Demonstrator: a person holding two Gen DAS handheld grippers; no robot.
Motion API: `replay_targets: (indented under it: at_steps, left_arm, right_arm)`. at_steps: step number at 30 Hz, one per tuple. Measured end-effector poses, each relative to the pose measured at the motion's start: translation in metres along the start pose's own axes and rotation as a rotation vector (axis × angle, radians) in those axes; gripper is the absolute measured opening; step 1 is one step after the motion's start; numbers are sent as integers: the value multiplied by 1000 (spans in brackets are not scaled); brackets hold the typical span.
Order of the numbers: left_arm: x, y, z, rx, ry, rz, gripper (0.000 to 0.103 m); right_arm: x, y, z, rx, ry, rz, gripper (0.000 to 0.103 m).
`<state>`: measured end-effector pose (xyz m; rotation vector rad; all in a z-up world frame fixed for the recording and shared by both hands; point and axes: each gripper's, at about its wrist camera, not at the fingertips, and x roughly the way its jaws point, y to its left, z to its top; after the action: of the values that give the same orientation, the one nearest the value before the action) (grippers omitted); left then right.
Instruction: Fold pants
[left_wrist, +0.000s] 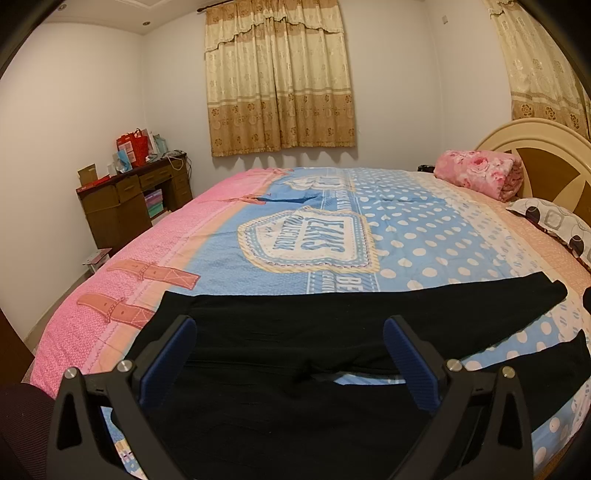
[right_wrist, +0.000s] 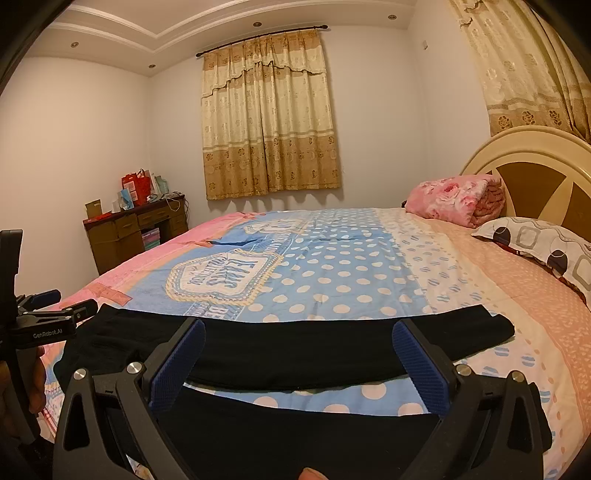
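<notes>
Warm, dim indoor light from recessed ceiling lamps (right_wrist: 256, 24). Curtains (left_wrist: 279, 79) shut, soft shadows beneath. Black pants (left_wrist: 295, 325) lose detail. Strong fisheye bending, dark vignette at corners. Focus sharp throughout.

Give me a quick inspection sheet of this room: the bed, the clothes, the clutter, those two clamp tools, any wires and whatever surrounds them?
Surface: bed with a blue polka-dot and pink cover, fairly smooth.
Job's things: black pants spread flat along the near edge, legs apart and pointing toward the headboard side; not yet folded.
Clutter: rolled pink floral blanket and patterned pillow by the headboard.
Grippers: left gripper and right gripper both open, over the pants, gripping nothing.
Cables: a light cord on the desk.
Surroundings: desk piled with bags and boxes, closed beige curtains, white walls.
</notes>
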<state>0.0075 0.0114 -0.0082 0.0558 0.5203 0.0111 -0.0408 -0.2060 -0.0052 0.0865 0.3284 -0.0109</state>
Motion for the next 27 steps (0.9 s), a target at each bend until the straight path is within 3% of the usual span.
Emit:
replay_targets:
  at_steps: [27]
  left_arm:
    - [6,15,-2,-3,12,6,103]
  right_arm:
    - [8,-1,2,-2,16,6,102]
